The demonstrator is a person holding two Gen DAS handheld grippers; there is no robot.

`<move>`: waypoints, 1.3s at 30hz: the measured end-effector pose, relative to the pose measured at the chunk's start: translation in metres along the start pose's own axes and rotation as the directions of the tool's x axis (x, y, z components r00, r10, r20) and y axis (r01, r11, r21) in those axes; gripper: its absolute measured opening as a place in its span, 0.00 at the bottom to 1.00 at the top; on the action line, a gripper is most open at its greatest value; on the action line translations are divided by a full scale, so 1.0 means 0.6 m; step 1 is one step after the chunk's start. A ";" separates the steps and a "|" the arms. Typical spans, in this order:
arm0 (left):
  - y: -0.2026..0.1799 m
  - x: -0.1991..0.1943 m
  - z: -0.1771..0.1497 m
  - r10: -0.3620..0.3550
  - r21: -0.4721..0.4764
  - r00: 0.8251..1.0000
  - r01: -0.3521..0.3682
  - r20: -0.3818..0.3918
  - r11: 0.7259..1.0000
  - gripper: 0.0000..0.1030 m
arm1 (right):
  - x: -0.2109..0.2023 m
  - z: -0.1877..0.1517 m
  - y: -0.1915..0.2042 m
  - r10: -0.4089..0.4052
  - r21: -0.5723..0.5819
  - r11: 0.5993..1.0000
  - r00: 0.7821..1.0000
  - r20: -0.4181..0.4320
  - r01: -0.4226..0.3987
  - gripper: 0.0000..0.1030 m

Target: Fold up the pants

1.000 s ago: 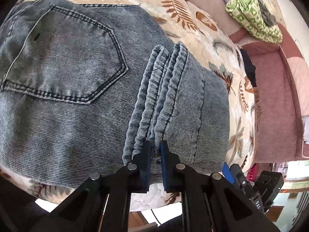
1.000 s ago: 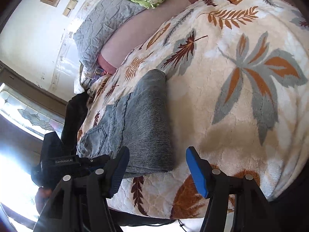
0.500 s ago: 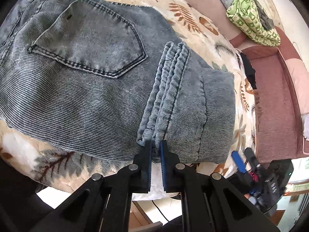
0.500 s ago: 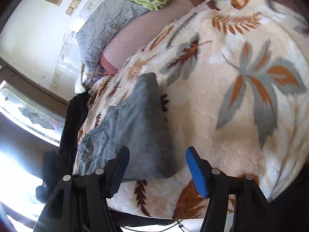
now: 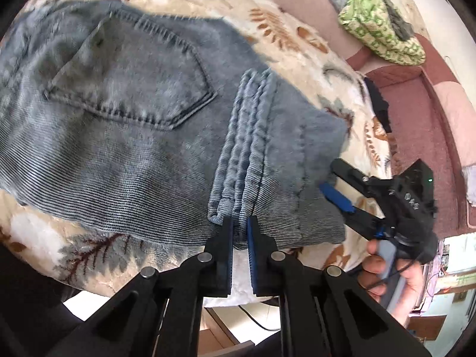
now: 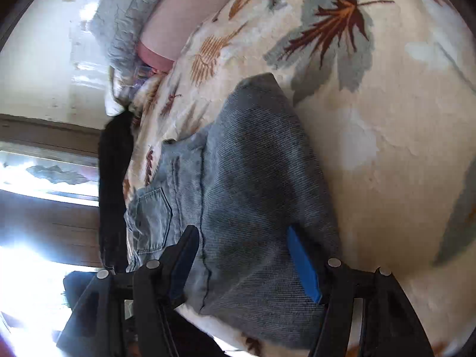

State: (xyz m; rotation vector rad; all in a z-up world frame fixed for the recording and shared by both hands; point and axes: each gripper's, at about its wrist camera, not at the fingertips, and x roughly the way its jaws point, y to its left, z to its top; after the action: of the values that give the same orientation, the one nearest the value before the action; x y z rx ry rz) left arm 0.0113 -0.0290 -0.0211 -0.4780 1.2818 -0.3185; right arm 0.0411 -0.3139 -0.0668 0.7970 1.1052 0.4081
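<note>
Grey-blue jeans (image 5: 125, 154) lie folded on a leaf-print blanket (image 5: 285, 29), back pocket facing up. My left gripper (image 5: 239, 223) is shut on the stacked, ribbed edges of the jeans at their near side. In the left wrist view the right gripper (image 5: 336, 184) reaches in from the right at the folded end, with a hand (image 5: 386, 270) holding it. In the right wrist view my right gripper (image 6: 241, 238) stands open over that folded end of the jeans (image 6: 255, 163), one finger on each side, with the cloth lying below and between them. The pads are not pressing on it.
The blanket's near edge drops off just below the jeans. A green patterned cloth (image 5: 383, 29) and a grey quilt (image 6: 128, 9) lie at the far side on a pink cover (image 5: 416, 125). A black garment (image 6: 114, 178) hangs at the blanket's left edge by a bright window.
My right gripper has swung in from the bare blanket to over the folded end of the jeans, still open. My left gripper has shifted slightly, keeping hold of the stacked edges.
</note>
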 end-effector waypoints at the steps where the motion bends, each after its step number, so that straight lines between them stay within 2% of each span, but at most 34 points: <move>1: -0.009 -0.014 0.003 -0.007 0.017 1.000 0.007 0.020 1.000 0.09 | -0.002 0.000 0.003 -0.004 -0.003 1.000 1.000 -0.002 0.004 0.64; 3: -0.041 -0.046 0.015 -0.014 0.067 0.997 0.009 0.081 0.998 0.09 | 0.001 0.000 0.004 -0.013 -0.013 1.000 1.000 -0.013 0.013 0.64; 6: -0.087 -0.077 0.044 -0.089 0.133 0.986 0.070 0.142 0.989 0.09 | 0.002 -0.001 0.001 -0.001 -0.010 1.000 1.000 -0.004 0.000 0.64; 8: -0.107 -0.073 0.067 -0.113 0.150 0.982 0.090 0.152 0.985 0.09 | -0.001 -0.006 -0.010 0.021 0.000 1.000 1.000 0.007 -0.021 0.64; 9: -0.111 -0.057 0.076 -0.121 0.146 0.984 0.101 0.131 0.984 0.09 | -0.002 -0.008 -0.016 0.034 0.010 0.999 0.999 0.013 -0.034 0.64; 11: -0.104 0.009 0.092 -0.088 0.102 0.995 0.084 0.037 0.991 0.09 | -0.002 -0.005 -0.023 0.055 0.033 0.998 0.998 0.020 -0.055 0.64; 12: -0.099 0.036 0.097 -0.044 0.096 0.999 0.042 0.017 0.994 0.09 | -0.005 -0.005 -0.025 0.065 0.040 0.997 0.998 0.018 -0.066 0.64; 13: -0.091 0.069 0.101 0.036 0.085 0.999 -0.036 -0.005 0.996 0.09 | -0.010 -0.004 -0.028 0.073 0.045 0.996 0.997 0.012 -0.073 0.64; 14: -0.069 0.105 0.104 0.111 0.057 0.993 -0.108 -0.039 0.992 0.06 | -0.018 -0.003 -0.030 0.081 0.059 0.995 0.997 0.008 -0.081 0.64; 16: -0.048 0.106 0.106 0.068 0.014 0.997 -0.068 -0.025 0.998 0.03 | -0.050 0.009 -0.028 0.096 0.057 0.994 0.995 0.029 -0.098 0.64; 17: -0.047 0.100 0.105 0.059 0.011 0.998 -0.059 -0.022 0.998 0.02 | -0.062 0.017 -0.024 0.091 0.042 0.995 0.995 0.046 -0.093 0.64; 20: -0.048 0.102 0.104 0.069 0.028 0.997 -0.068 -0.025 0.997 0.02 | -0.082 0.062 -0.023 -0.043 0.021 0.999 0.994 0.098 0.042 0.64; 24: -0.042 0.102 0.103 0.053 0.023 0.999 -0.052 -0.014 0.998 0.03 | -0.026 0.123 -0.043 -0.098 0.022 0.995 0.995 0.003 0.098 0.64; 25: -0.039 0.100 0.101 0.047 0.027 0.999 -0.047 -0.010 0.999 0.03 | -0.010 0.128 -0.037 -0.102 -0.011 0.995 0.995 -0.023 0.102 0.53; 26: -0.037 0.100 0.100 0.039 0.031 0.999 -0.039 -0.006 0.999 0.03 | 0.000 0.130 -0.030 -0.118 -0.037 0.992 0.992 -0.032 0.117 0.32; 27: -0.036 0.100 0.100 0.032 0.033 0.999 -0.032 -0.004 0.999 0.03 | 0.009 0.134 -0.018 -0.144 -0.057 0.988 0.989 -0.030 0.142 0.26; 28: -0.032 0.099 0.098 0.020 0.031 1.000 -0.020 -0.002 0.999 0.03 | 0.009 0.136 -0.009 -0.153 -0.068 0.986 0.988 -0.013 0.151 0.11; 29: -0.029 0.095 0.098 0.008 0.028 1.000 -0.008 0.001 1.000 0.03 | -0.001 0.136 0.007 -0.168 -0.097 0.980 0.985 0.033 0.171 0.07; 30: -0.028 0.095 0.097 0.000 0.033 1.000 0.000 0.007 0.999 0.03 | -0.012 0.131 0.029 -0.177 -0.151 0.970 0.980 0.091 0.189 0.07; 31: -0.027 0.093 0.096 -0.002 0.040 1.000 0.001 0.012 0.999 0.03 | -0.007 0.130 0.034 -0.200 -0.173 0.961 0.975 0.098 0.214 0.07; 33: -0.027 0.092 0.091 0.002 0.054 1.000 -0.004 0.030 0.999 0.03 | 0.033 0.131 0.016 -0.334 -0.186 0.922 0.941 0.056 0.338 0.08; 35: -0.036 0.093 0.087 0.026 0.078 0.998 -0.030 0.050 0.996 0.03 | 0.025 0.130 0.009 -0.302 -0.178 0.934 0.951 0.067 0.309 0.13; 36: -0.037 0.091 0.085 0.032 0.083 0.998 -0.036 0.058 0.996 0.03 | 0.002 0.126 0.010 -0.275 -0.158 0.945 0.957 0.096 0.287 0.18; 38: -0.041 0.091 0.082 0.046 0.103 0.996 -0.054 0.072 0.993 0.03 | -0.040 0.113 0.013 -0.268 -0.122 0.950 0.952 0.147 0.286 0.47; 39: -0.041 0.090 0.081 0.049 0.106 0.996 -0.057 0.078 0.993 0.03 | -0.061 0.102 0.016 -0.246 -0.118 0.957 0.955 0.163 0.267 0.49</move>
State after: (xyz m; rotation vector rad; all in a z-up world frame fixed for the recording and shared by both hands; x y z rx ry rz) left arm 0.0734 -0.0687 -0.0435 -0.3594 1.1954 -0.3208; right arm 0.0819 -0.3539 -0.0233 0.5422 1.0151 0.2006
